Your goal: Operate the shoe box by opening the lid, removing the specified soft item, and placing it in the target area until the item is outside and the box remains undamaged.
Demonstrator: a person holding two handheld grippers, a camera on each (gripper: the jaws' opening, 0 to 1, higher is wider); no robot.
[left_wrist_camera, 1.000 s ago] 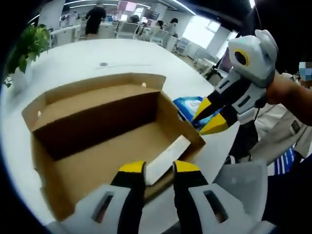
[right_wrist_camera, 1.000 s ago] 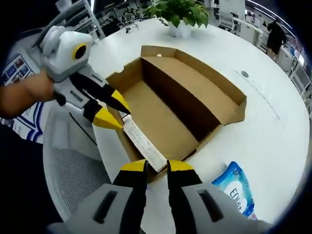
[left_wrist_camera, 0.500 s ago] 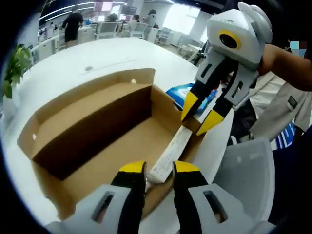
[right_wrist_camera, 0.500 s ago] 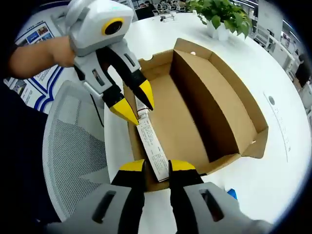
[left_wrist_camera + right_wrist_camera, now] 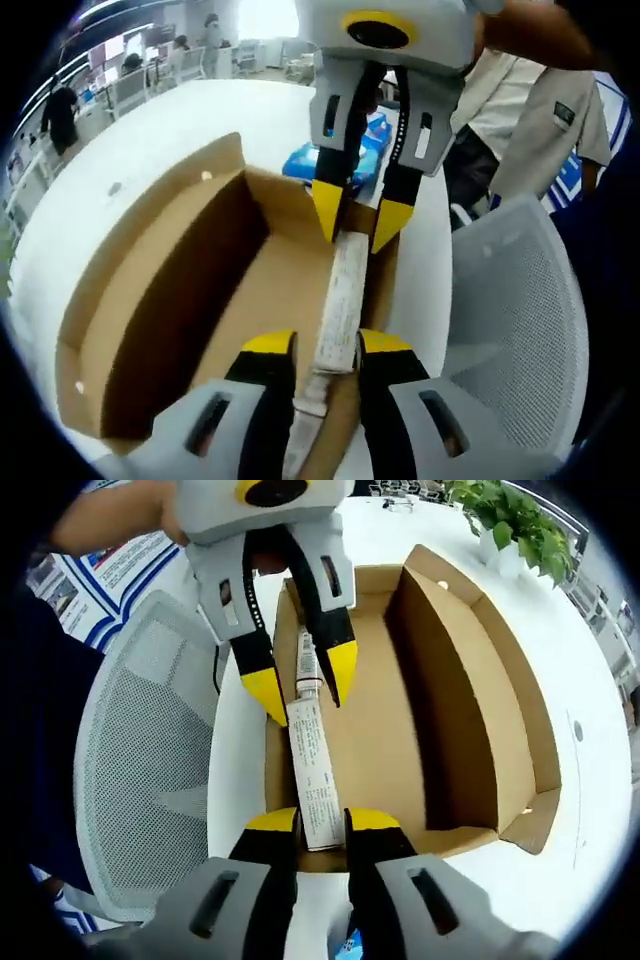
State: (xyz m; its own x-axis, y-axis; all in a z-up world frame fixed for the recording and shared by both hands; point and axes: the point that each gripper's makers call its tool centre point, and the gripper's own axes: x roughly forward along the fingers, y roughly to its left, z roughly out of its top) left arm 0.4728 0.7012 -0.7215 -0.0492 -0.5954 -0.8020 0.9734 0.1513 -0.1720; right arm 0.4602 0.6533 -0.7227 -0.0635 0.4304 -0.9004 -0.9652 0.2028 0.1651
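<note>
An open brown cardboard shoe box [image 5: 160, 300] [image 5: 470, 680] lies on a white table, with nothing showing inside it. A white printed label [image 5: 340, 290] [image 5: 312, 750] runs along its near side wall. My left gripper [image 5: 326, 345] [image 5: 302, 685] straddles one end of that wall, jaws apart with the label between them. My right gripper [image 5: 320, 825] [image 5: 357, 215] straddles the other end, facing the left one, jaws also apart. A blue soft pack [image 5: 300, 160] lies on the table outside the box, behind the right gripper.
A grey mesh chair [image 5: 510, 330] [image 5: 150, 780] stands close against the table edge beside the box. A potted plant [image 5: 510, 520] sits beyond the box. The white table [image 5: 130, 150] stretches past the box's far side. People and desks stand far off.
Both grippers have swung into line with the labelled wall and drawn closer, now facing each other across it. The box looks unmoved.
</note>
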